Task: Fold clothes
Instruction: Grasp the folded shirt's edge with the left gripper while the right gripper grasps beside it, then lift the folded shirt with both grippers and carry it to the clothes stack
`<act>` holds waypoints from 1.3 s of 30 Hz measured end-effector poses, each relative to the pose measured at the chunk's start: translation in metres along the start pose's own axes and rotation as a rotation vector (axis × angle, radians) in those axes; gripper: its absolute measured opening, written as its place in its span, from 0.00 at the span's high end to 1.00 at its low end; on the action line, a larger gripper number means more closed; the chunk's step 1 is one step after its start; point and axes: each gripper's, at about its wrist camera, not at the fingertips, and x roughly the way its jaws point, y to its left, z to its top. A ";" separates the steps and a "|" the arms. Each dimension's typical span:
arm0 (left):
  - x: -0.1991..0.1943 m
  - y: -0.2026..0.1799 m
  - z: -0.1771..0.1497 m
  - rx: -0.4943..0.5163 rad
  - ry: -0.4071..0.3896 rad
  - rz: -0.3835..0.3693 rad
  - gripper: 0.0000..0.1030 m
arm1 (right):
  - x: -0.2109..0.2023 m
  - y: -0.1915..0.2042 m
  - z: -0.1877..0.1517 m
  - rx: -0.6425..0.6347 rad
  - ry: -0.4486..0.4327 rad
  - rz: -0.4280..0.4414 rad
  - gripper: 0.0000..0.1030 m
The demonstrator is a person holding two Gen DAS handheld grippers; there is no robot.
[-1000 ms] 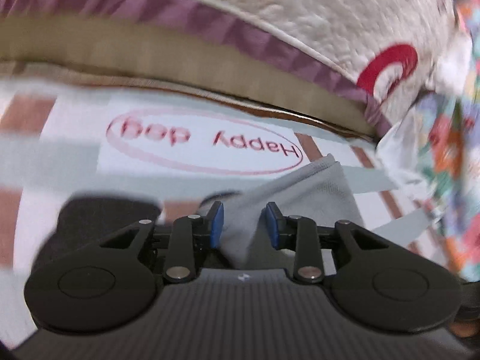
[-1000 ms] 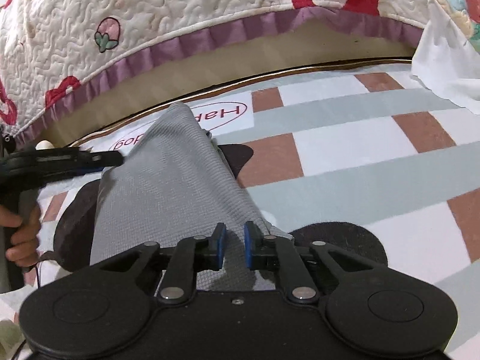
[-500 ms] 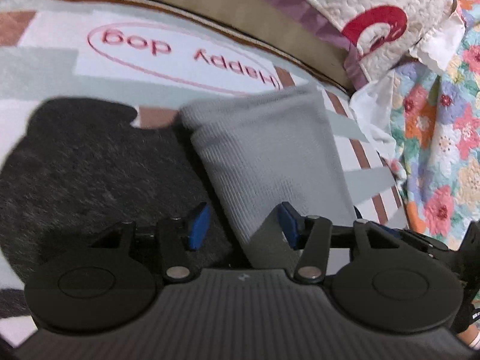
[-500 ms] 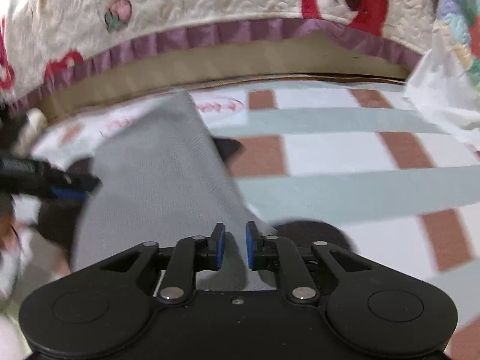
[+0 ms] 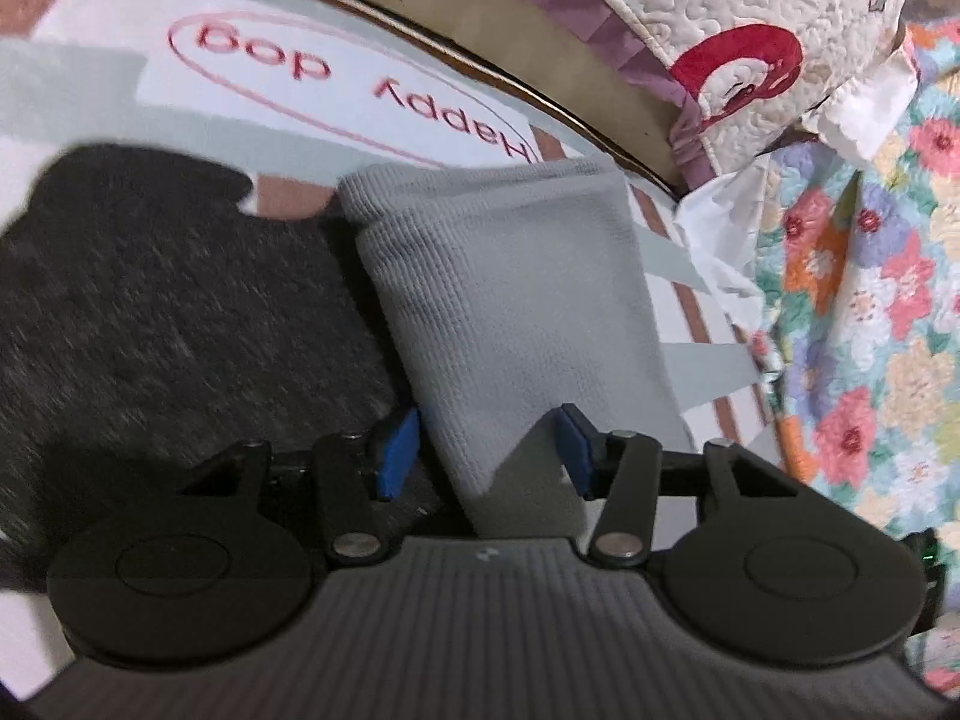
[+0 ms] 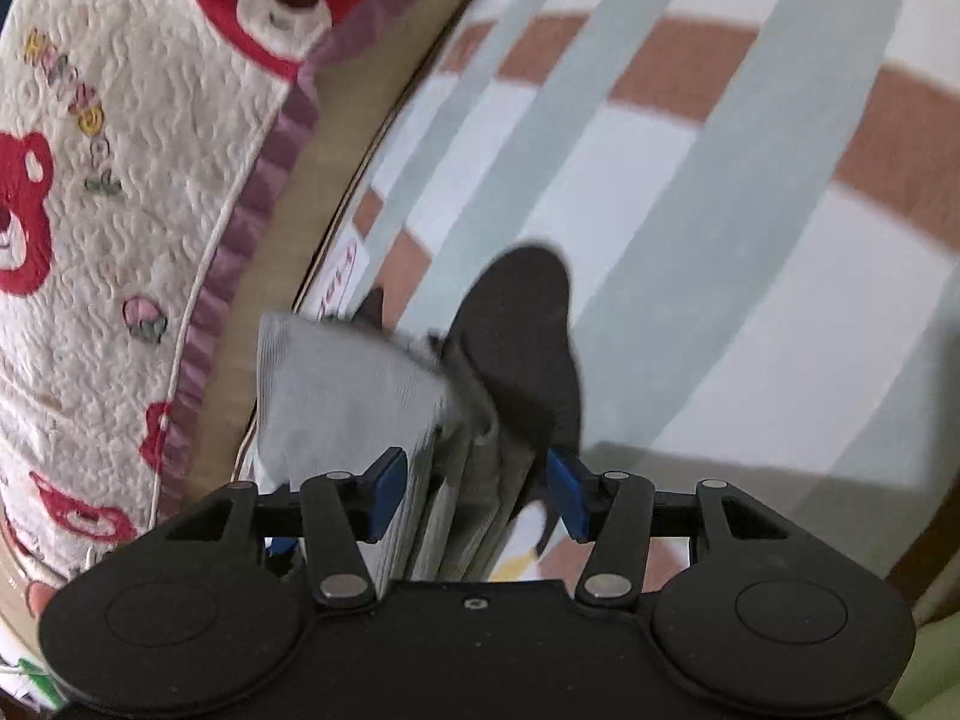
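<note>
lying folded, grey garment [image 5: 510,294] sits between both parted tools: left [image 5: 486,450]; right [image 6: 477,495] opening.

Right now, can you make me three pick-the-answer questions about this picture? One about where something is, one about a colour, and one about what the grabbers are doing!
1. Where does the grey cloth lie?
A. On the checked mat
B. On the floral quilt
C. On a chair

2. What colour are the left gripper's pads?
A. Red
B. Blue
C. Green

3. How does the right gripper stand?
A. Shut tight on the cloth
B. Opening, with folded cloth between its jaws
C. Nothing near it

Answers: 1 A, the mat shows beside the cloth. 2 B, blue pads show. 3 B, gaps flank the cloth layers.
</note>
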 end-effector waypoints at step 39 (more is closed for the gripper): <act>0.008 -0.052 0.023 0.166 -0.305 0.152 0.71 | 0.052 0.032 -0.006 -0.133 -0.159 0.115 0.74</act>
